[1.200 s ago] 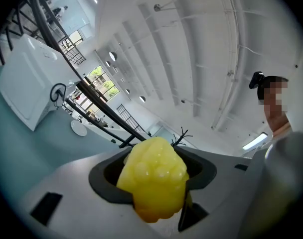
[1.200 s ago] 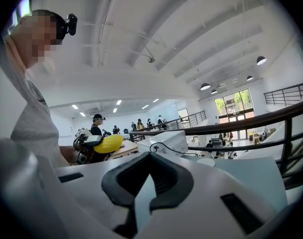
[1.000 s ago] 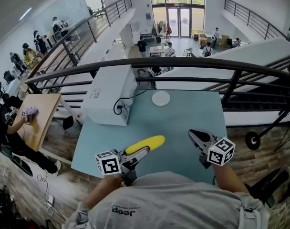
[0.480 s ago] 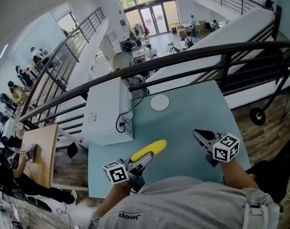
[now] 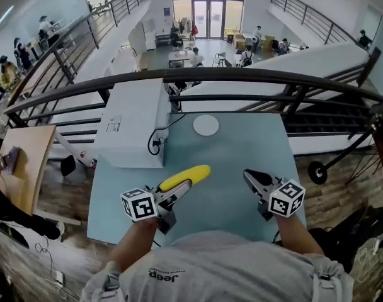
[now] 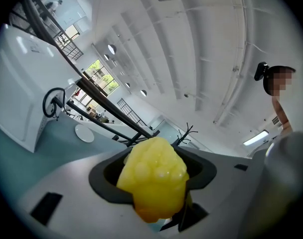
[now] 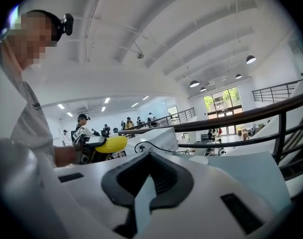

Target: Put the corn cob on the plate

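My left gripper (image 5: 176, 190) is shut on the near end of a yellow corn cob (image 5: 184, 177), which sticks out forward and to the right, above the teal table (image 5: 242, 150). In the left gripper view the cob's knobbly end (image 6: 154, 178) fills the gap between the jaws. The small white plate (image 5: 206, 125) lies bare at the table's far side, well beyond the cob, and shows far off in the left gripper view (image 6: 84, 133). My right gripper (image 5: 251, 179) hovers at the right of the cob, its jaws together on nothing (image 7: 147, 183). It sees the cob (image 7: 111, 144) off to its left.
A big white box (image 5: 131, 121) with a black cable (image 5: 157, 138) takes up the table's far left, close to the plate. A black railing (image 5: 242, 76) runs just behind the table's far edge. People sit and stand on the floor below.
Both grippers have drifted a little forward over the table toward the plate. The cob has stayed in the left gripper. The head view has swung about.
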Motion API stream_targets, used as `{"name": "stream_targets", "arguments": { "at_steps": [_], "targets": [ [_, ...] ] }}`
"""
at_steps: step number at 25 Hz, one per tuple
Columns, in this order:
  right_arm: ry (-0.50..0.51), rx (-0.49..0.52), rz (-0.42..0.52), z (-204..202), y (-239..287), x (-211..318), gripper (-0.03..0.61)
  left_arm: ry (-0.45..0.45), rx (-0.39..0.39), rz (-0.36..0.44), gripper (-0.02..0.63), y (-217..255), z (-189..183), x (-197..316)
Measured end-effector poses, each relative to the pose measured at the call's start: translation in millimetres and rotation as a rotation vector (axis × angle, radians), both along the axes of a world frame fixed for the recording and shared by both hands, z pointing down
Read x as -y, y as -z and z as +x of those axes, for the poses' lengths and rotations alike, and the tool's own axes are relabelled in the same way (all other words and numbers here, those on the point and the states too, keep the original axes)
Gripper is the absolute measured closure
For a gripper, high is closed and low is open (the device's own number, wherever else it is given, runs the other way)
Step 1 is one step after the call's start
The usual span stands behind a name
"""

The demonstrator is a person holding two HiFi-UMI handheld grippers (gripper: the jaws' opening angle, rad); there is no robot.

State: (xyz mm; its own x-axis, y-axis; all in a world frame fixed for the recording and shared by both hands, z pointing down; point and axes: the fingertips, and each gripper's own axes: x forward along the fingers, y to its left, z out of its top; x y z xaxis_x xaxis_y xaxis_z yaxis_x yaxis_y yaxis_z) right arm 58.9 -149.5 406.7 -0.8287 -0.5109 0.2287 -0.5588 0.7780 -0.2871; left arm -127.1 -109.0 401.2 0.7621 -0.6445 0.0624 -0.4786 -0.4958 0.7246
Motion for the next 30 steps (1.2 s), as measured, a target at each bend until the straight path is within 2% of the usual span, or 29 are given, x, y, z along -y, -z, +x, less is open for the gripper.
{"name": "stream_targets", "arguments": {
  "at_steps": [8,18,30],
  "targets": [
    [0.015,0.045,-0.004,12.3,-7.6,24.7,0.561,0.075,0.060,0.016,0.348,5.9,-2.1,15.2],
    [-0.026,0.031,-0.014,31.1,-16.9,50.7,0.561,0.058,0.065,0.040,0.350,3.1,10.9,65.2],
    [-0.056,0.028,-0.054,38.0,-35.9,82.3,0.561,0.032,0.083,0.001,0.350,-18.4,22.2,111.6]
  ]
}}
